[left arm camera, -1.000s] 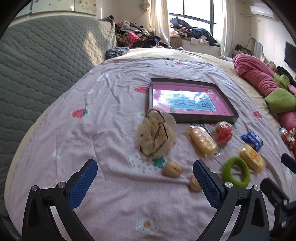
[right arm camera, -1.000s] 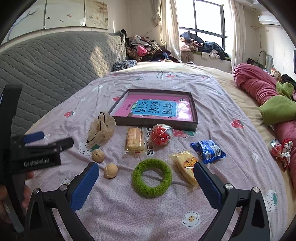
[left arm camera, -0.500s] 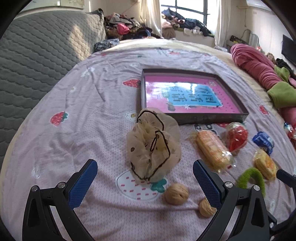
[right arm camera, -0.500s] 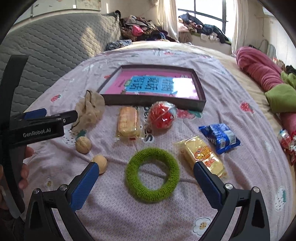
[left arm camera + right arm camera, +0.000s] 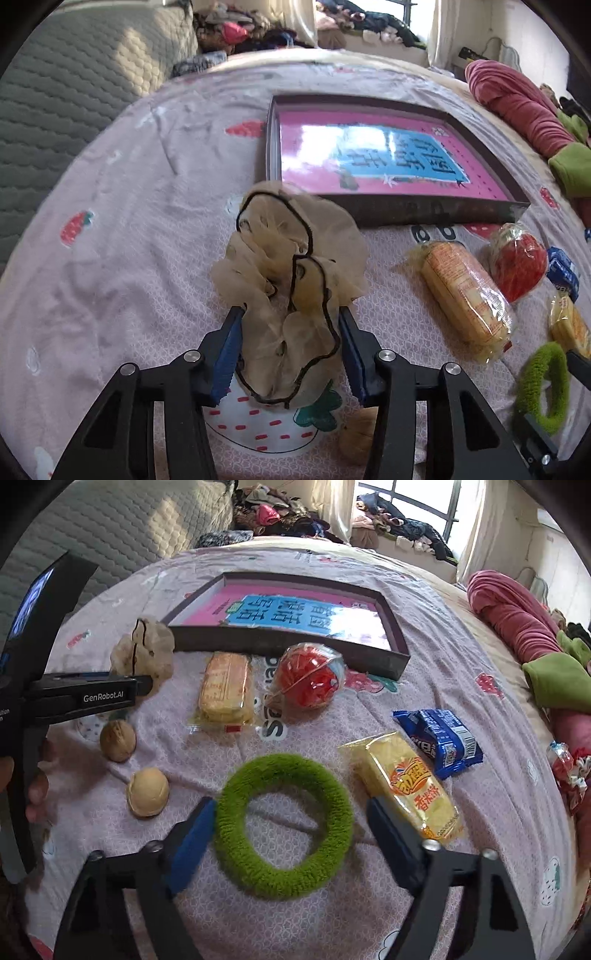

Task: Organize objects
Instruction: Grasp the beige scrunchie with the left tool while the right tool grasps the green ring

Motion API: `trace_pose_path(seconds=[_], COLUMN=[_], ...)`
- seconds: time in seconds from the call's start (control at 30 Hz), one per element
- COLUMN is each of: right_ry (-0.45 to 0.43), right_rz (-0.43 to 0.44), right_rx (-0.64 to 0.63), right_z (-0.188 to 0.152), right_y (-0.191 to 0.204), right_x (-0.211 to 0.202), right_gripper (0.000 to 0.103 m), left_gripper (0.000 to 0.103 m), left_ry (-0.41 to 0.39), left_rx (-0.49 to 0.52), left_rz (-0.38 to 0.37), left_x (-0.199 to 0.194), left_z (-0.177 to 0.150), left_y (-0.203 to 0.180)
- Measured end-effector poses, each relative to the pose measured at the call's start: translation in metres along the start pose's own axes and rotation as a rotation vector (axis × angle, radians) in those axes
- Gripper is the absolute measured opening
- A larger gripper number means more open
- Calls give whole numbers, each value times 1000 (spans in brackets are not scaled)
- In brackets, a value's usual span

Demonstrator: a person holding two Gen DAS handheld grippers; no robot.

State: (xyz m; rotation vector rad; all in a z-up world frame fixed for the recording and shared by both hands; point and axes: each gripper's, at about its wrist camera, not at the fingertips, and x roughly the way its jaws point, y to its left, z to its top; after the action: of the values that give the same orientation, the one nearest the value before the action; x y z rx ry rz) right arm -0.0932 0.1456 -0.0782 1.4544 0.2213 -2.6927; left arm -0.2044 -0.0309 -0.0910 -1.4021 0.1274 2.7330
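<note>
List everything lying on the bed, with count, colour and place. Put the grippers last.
tray: 1, dark, far middle, pink and blue book inside
hair tie, sheer: 1, beige with black trim, left, between the left fingers
hair tie, fuzzy: 1, green, near middle, between the right fingers
walnuts: 2, brown, near left
wrapped cakes: 2, yellow, middle and right
wrapped ball: 1, red, before the tray
snack packet: 1, blue, right
left gripper: jaws just closing around the sheer tie
right gripper: jaws just closing around the green tie
</note>
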Motion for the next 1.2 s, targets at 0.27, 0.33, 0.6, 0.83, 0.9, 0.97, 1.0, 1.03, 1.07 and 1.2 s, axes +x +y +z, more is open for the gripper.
trace_pose_path(seconds=[0.27,0.33,0.6,0.83,0.9,0.97,1.0,1.03,1.07,1.2], right_ry=[8,4,-53,-123,-145,-168,-184,-194,-203,-241], right_rz=[3,21,100,140,144,162,169,172,171,179], right_rx=[-51,-47,-2,39,44,61,67,67,66,72], right_z=[-4,-4,-3,0,1,1,2,2,3,5], right_y=[12,11,-1,-16,-21,-27,-30,-32,-34,-42], right_x=[0,-3,-32,-63,-72,-84,-90,-94,-99,-115], right_gripper=[42,33,29,29,29,29,29,29,29,29], left_gripper=[21,17,9,9,9,9,9,9,9,9], left_ry=[2,3,-28,-106,-122,-143,-157,-169,-181,-219], left_rx=[58,58,15,20,21,21,22,21,19,21], left_rz=[-2,-13,-45,-59,-66,-71,-70,-68,-74,-84], left_x=[-4,-6,-23,-71,-85,-101,-110,-119,-129,-156], left_z=[-2,-1,4,11,12,10,9,9,8,5], left_y=[-8,-7,4,-6,-11,-17,-20,-24,-28,-42])
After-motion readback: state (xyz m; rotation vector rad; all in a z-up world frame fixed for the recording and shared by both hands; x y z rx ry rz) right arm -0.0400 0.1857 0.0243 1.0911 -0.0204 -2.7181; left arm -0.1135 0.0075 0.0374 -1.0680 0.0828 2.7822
